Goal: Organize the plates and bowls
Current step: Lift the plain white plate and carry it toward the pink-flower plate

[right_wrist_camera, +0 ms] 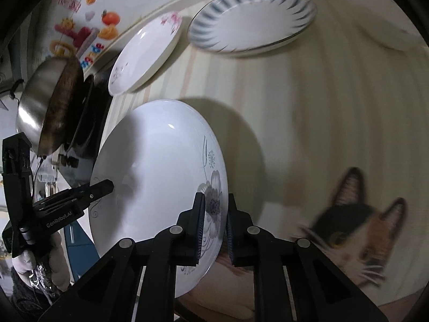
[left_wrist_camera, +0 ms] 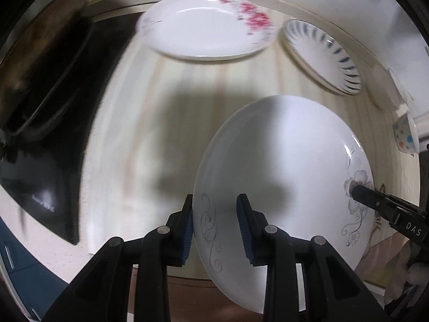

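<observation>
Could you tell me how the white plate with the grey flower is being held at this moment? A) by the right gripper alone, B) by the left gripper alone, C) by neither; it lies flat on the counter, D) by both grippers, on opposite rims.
D: the left gripper pinches one rim of the grey-flower plate and the right gripper pinches the opposite rim, at the flower.
</observation>
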Demonstrator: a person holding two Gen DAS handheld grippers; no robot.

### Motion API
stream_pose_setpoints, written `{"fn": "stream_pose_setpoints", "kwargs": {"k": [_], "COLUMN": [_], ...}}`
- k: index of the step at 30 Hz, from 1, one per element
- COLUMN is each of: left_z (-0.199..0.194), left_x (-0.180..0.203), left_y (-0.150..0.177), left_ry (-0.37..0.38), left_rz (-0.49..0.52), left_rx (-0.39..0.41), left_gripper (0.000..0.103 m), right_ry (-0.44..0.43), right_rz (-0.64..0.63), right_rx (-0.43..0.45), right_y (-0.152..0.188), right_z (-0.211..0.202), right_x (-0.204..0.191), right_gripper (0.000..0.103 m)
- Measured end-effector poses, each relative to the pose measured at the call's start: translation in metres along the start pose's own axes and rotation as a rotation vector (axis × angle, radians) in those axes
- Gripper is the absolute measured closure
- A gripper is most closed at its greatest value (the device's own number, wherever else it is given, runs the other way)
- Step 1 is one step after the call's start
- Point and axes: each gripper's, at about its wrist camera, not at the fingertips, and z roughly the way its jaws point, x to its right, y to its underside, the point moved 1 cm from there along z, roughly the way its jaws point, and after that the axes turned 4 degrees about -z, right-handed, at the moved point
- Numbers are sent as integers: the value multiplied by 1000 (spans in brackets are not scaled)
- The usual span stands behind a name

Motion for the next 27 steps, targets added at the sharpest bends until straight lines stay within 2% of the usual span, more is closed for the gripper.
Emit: {"fn": "stream_pose_setpoints", "kwargs": {"k": [5, 7, 11, 18, 27], "left_z": [2, 4, 15, 30, 49], "left_x": [33, 48, 71, 87, 99], "left_y": [0, 0, -1, -4, -17], "left_ry": [36, 48, 57, 44, 22], "left_rz": [61, 84, 115, 142, 138], "left_rx": [8, 2, -19, -49, -71], "left_gripper": [75, 75, 75, 75, 75], "right_ry": [16, 31, 37, 40, 40], "right_rz": [30, 64, 97, 148, 155], "right_rx": [39, 59, 67, 63, 34], "right_y": [2, 5, 9, 15, 17], "right_z": [-27, -43, -52, -50, -34], "right_x": [24, 48, 67, 98, 99], "right_gripper": [87, 87, 87, 87, 87]}}
